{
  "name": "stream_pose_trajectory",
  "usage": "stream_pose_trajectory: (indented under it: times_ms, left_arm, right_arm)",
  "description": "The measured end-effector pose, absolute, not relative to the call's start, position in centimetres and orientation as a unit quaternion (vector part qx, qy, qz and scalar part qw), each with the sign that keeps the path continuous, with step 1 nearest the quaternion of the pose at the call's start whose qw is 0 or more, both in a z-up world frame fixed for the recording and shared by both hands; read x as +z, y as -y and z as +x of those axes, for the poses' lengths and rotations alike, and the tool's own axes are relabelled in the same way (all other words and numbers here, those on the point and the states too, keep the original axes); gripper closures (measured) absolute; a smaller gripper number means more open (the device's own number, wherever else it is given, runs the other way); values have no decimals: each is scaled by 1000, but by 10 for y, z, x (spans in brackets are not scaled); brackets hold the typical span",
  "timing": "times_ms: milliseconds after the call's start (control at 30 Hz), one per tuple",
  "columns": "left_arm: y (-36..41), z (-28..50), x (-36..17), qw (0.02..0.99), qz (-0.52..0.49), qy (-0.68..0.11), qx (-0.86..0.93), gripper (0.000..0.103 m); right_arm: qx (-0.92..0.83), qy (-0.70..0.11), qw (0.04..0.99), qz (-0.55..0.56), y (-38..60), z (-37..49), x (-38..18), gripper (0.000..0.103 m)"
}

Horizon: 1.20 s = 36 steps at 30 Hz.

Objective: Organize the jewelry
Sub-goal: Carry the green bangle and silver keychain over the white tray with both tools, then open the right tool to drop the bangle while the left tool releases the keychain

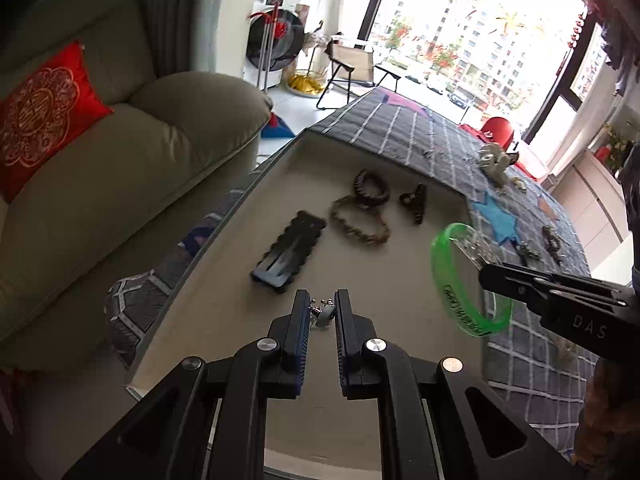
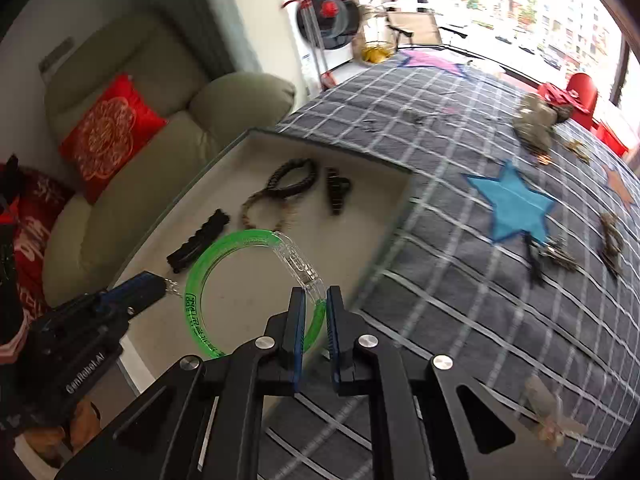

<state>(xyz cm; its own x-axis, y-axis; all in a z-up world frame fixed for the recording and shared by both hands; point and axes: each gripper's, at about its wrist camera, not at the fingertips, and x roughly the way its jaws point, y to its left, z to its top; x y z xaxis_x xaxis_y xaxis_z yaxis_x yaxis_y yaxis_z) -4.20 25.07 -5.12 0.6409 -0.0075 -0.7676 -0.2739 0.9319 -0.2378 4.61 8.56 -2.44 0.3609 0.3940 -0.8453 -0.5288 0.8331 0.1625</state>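
Right gripper [image 2: 313, 295] clamped on green bangle [image 2: 208, 276] (clear clasp section uppermost), held over beige tray [image 2: 356, 168]. Left gripper [image 1: 323, 298] pinching small silver earring [image 1: 321, 312] above same tray. Dark bracelets [image 1: 370, 188], hair clips inside.

left gripper [image 2: 160, 282]: "GenRobot.AI" | right gripper [image 1: 486, 272]: "DAS" | green bangle [image 2: 208, 280]: print unreadable

bangle [image 2: 208, 280]: translucent green, clear clasp section, dark lettering | tray [image 1: 400, 280]: beige lining | cloth [image 2: 460, 280]: dark grey, white grid lines, blue star patch | cushion [image 1: 40, 120]: red, pale ornamental motif | sofa [image 1: 160, 152]: olive-grey | hair clip [image 1: 288, 248]: black, scalloped edge
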Motion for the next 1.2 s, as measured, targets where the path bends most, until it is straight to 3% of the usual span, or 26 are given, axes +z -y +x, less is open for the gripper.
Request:
stream_pose_trajectory:
  times_ms: [933, 967, 1033, 1067, 1100, 1200]
  left_arm:
    - [-256, -32, -77, 871, -156, -453, 103, 88]
    - [-255, -32, -77, 871, -154, -455, 105, 88]
    - [-253, -31, -76, 870, -149, -457, 108, 88]
    - [-252, -31, -76, 870, -146, -458, 109, 88]
    - [-251, -31, -75, 870, -145, -458, 111, 88]
    - [-249, -30, -73, 870, -141, -457, 117, 88]
  right_arm:
    - [274, -521, 797, -131, -144, 63, -68, 90]
    - [276, -522, 796, -130, -144, 64, -68, 88]
    - [282, -525, 793, -125, -143, 65, -68, 72]
    - [281, -526, 794, -122, -142, 66, -67, 52]
    - [280, -525, 795, -117, -140, 66, -66, 42]
    - [285, -521, 799, -96, -134, 68, -59, 42]
